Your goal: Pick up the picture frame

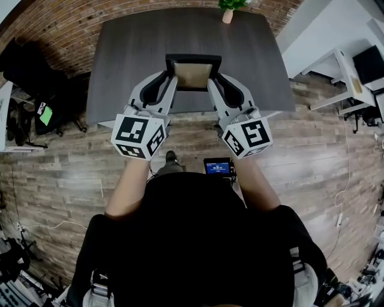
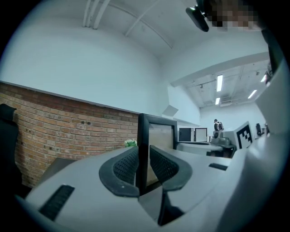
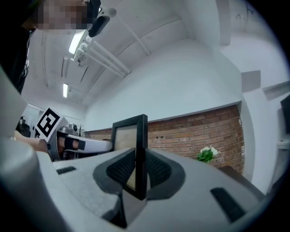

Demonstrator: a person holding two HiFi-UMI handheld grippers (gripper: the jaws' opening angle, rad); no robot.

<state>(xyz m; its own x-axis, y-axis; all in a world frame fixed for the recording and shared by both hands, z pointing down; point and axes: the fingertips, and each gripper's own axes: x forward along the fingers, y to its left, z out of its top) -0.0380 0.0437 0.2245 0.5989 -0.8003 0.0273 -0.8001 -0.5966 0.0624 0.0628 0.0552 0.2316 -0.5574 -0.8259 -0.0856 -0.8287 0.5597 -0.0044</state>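
Note:
A black picture frame [image 1: 193, 72] with a tan panel hangs in the air over the near edge of the dark table [image 1: 138, 54]. My left gripper [image 1: 170, 77] is shut on the frame's left side. My right gripper [image 1: 214, 78] is shut on its right side. In the left gripper view the frame's black edge [image 2: 143, 149] stands upright between the two ribbed pads [image 2: 125, 166]. The right gripper view shows the frame [image 3: 141, 149] clamped the same way between its pads [image 3: 157, 170]. Both grippers point level.
A small pot with a green plant [image 1: 228, 8] stands at the table's far edge, also seen as a white-flowered plant [image 3: 207, 153]. A brick wall [image 2: 54, 122] runs behind the table. Dark chairs [image 1: 36, 78] stand at left, white desks [image 1: 348, 72] at right, wood floor below.

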